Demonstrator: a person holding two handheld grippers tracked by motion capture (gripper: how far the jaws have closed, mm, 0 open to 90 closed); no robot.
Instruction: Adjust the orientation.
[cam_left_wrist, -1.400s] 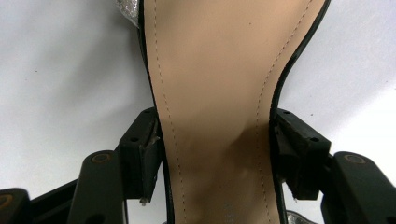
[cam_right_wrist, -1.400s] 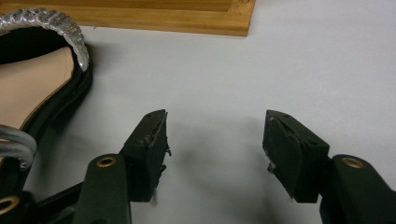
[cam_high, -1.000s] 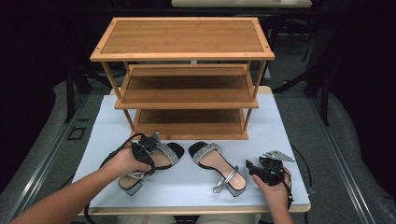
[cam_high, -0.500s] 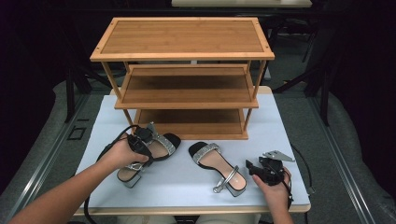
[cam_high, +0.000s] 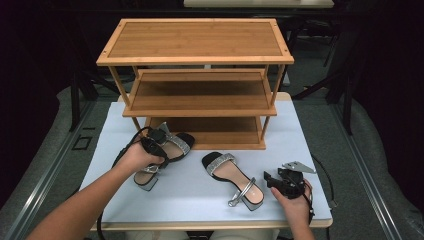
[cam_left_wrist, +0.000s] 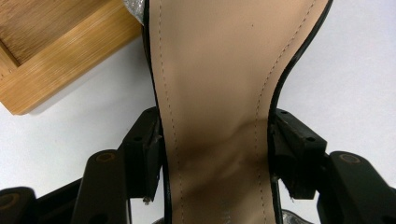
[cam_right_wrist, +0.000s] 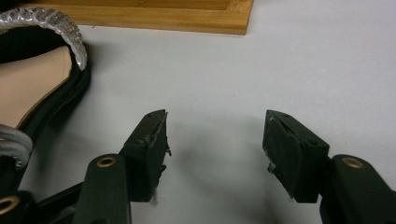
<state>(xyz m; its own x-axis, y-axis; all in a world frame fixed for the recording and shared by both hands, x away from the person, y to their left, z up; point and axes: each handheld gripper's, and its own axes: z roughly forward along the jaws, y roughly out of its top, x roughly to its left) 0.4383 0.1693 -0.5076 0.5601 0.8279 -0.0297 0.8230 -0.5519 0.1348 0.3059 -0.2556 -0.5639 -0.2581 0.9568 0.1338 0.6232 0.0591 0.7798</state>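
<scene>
From above we see the left gripper (cam_high: 156, 141) clamped on a sandal (cam_high: 162, 155) near the front left foot of the wooden rack (cam_high: 195, 55), the toe end with its glittery strap (cam_high: 176, 143) close to the lowest shelf. Much of this sandal is covered by the hand (cam_high: 137, 159) and the gripper, so only the toe and the block heel (cam_high: 146, 181) are plain to see. In the left gripper view the two black pads (cam_left_wrist: 148, 148) press against both edges of the tan insole (cam_left_wrist: 215, 93) at its narrow waist (the toe and heel run off the top and bottom), and a corner of the rack (cam_left_wrist: 51, 51) lies at the upper left. The second sandal (cam_high: 232, 176) lies flat on the white table (cam_high: 200, 200), between the two hands and well apart from the first. The right gripper (cam_high: 274, 178) rests just beside its heel end, its jaws apart with nothing between them; in the right gripper view they frame bare tabletop, and that sandal (cam_right_wrist: 39, 79) is cut off at the left edge. We cannot tell whether the held sandal touches the table.
</scene>
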